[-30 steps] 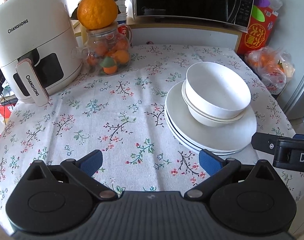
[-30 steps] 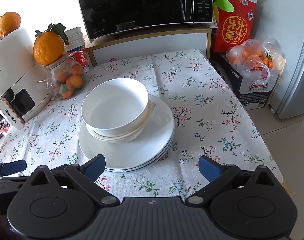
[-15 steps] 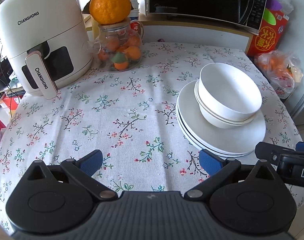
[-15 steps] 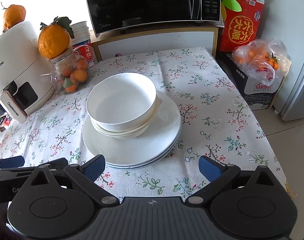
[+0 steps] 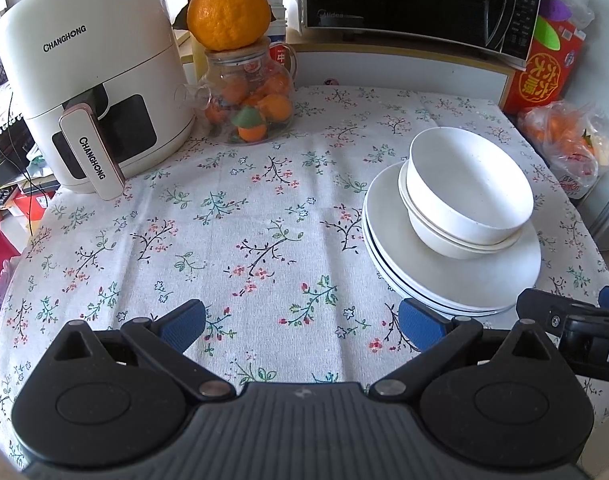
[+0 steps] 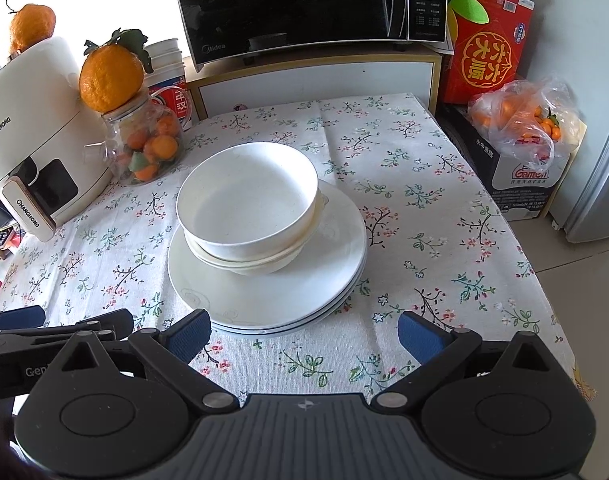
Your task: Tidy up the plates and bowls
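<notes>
White bowls (image 5: 470,196) (image 6: 248,204) are nested on a stack of white plates (image 5: 456,276) (image 6: 272,300) on the floral tablecloth. My left gripper (image 5: 300,322) stands open over bare cloth, left of the plates and nearer the table's front edge, holding nothing. My right gripper (image 6: 304,330) is open too, just in front of the plate stack, its left pad (image 6: 188,336) close to the plates' near rim. Each gripper shows at the side of the other's view.
A white air fryer (image 5: 92,100) stands at the back left beside a glass jar of oranges (image 5: 250,96) with a large orange on top. A microwave (image 6: 304,4) sits behind the table. A red box (image 6: 486,44) and a bag of oranges (image 6: 520,120) are at the right.
Both grippers have shifted slightly forward and to the left, so the bowls and plates look closer. Both stay open; the stack has not moved.
</notes>
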Demonstrator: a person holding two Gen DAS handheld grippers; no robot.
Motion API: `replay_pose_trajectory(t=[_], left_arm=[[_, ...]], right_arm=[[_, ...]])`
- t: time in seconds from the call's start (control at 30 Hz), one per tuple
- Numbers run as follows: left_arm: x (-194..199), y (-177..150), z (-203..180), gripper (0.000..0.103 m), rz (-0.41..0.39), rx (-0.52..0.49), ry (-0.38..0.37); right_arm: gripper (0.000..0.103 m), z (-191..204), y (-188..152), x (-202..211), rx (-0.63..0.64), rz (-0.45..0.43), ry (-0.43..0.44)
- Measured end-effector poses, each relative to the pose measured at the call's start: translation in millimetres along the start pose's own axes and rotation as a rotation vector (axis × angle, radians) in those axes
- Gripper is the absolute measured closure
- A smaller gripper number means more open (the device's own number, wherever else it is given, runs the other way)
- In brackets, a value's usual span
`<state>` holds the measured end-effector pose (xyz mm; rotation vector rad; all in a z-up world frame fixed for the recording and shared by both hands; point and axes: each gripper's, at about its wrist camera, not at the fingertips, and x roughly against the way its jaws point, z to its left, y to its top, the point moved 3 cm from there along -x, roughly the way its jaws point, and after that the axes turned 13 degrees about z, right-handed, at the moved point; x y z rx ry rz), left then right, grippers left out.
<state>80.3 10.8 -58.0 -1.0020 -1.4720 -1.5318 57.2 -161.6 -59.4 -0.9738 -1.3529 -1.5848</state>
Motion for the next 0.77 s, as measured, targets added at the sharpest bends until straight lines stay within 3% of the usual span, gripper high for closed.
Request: replay_pose_trajectory(t=[0.77], left_arm=[[-1.1,-0.6,0.1,0.0,0.019,-0.007,-0.024]], right_arm=[[0.005,2.9,-2.0,-2.0,0.003,0.003,0.0]])
